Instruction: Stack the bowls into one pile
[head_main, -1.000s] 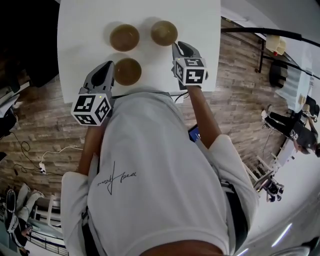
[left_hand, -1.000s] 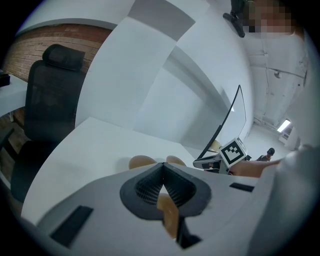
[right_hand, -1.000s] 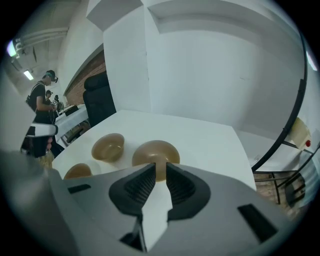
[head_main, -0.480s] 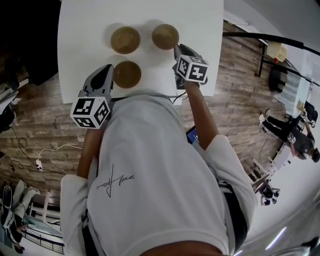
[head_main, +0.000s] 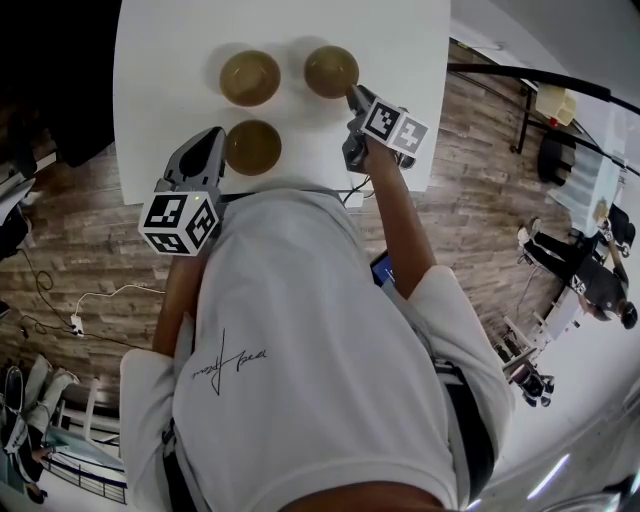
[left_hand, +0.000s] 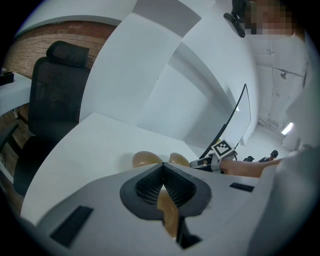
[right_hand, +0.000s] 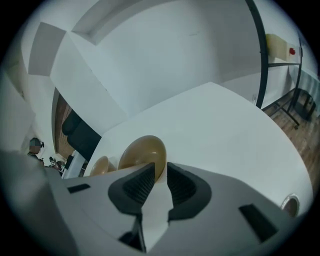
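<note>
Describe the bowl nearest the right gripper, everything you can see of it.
The bowl is round, brownish-tan, smooth, slightly glossy and seemingly empty. It stands upright on the white table, rightmost of three, apart from the other two bowls. The right gripper is at its near rim, jaws slightly apart. The right gripper view shows the rim just ahead of the gap, not clamped.

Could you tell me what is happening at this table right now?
A person is working over a white table with a two-jaw gripper in each hand. Three brown bowls sit apart on it, none stacked yet. The left gripper appears shut on the rim of the near bowl. The right gripper, jaws slightly apart and empty, points at the far right bowl, just short of its rim. The far left bowl is untouched.
</note>
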